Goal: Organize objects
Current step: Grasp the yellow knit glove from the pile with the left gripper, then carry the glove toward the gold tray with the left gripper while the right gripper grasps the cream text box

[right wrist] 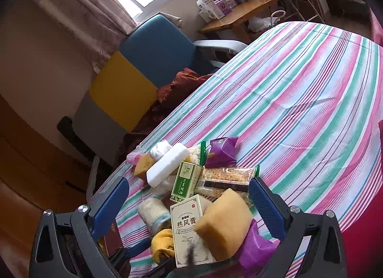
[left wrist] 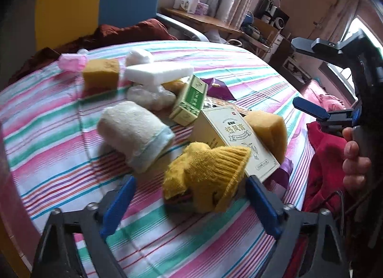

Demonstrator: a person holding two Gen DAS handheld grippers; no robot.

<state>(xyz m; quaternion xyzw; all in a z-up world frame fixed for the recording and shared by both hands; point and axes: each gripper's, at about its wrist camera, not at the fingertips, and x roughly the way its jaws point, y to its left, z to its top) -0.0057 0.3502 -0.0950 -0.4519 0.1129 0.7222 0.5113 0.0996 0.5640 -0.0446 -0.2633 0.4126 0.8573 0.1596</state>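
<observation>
A pile of objects lies on the striped cloth [left wrist: 71, 139]. My left gripper [left wrist: 189, 203] is open, its blue fingers on either side of a yellow knit sock [left wrist: 208, 177], not closed on it. Behind the sock are a cream box [left wrist: 234, 139], a green box [left wrist: 189, 101], a rolled white towel [left wrist: 134, 132], two yellow sponges [left wrist: 268, 129] [left wrist: 100, 74] and a white foam block [left wrist: 158, 72]. My right gripper [right wrist: 189, 203] is open above the pile, over the cream box [right wrist: 186, 227] and a sponge [right wrist: 225, 223]; it also shows at the right in the left wrist view [left wrist: 308, 81].
A purple snack packet [right wrist: 222, 151] and a cracker pack [right wrist: 227, 177] lie behind the boxes. A pink bundle [left wrist: 71, 62] sits at the far edge. A blue and yellow chair [right wrist: 146, 62] with a brown cloth stands beyond the table. A red cloth [left wrist: 328, 158] lies at the right.
</observation>
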